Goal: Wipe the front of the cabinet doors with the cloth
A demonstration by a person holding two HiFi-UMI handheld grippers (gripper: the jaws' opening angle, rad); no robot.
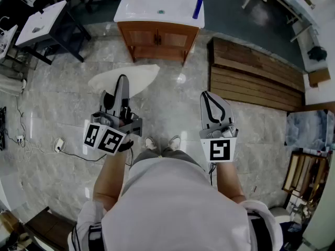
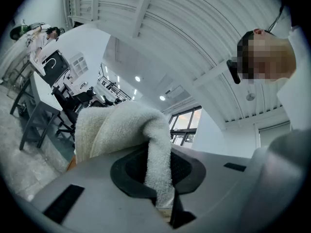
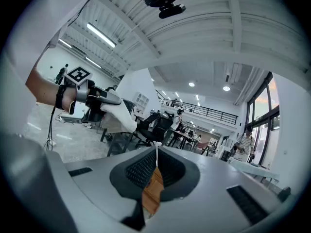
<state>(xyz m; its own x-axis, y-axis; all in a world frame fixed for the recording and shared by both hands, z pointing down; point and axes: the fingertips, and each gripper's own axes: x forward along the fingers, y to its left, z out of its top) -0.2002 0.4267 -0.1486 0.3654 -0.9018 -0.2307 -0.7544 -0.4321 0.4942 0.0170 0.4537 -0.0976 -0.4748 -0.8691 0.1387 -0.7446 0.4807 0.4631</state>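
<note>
1. Head view: the brown wooden cabinet (image 1: 158,38) with its white sink top stands well ahead of me, doors closed. A blue bottle (image 1: 198,8) is upright near the top's right edge. I hold my left tool (image 1: 122,80) and right tool (image 1: 208,99) out over the marble floor, pointing toward the cabinet.
2. Left gripper view: my left tool pinches a fold of the white terry cloth (image 1: 131,79), which bunches above the jaws.
3. Right gripper view: my right tool is pressed together, holding nothing.
</note>
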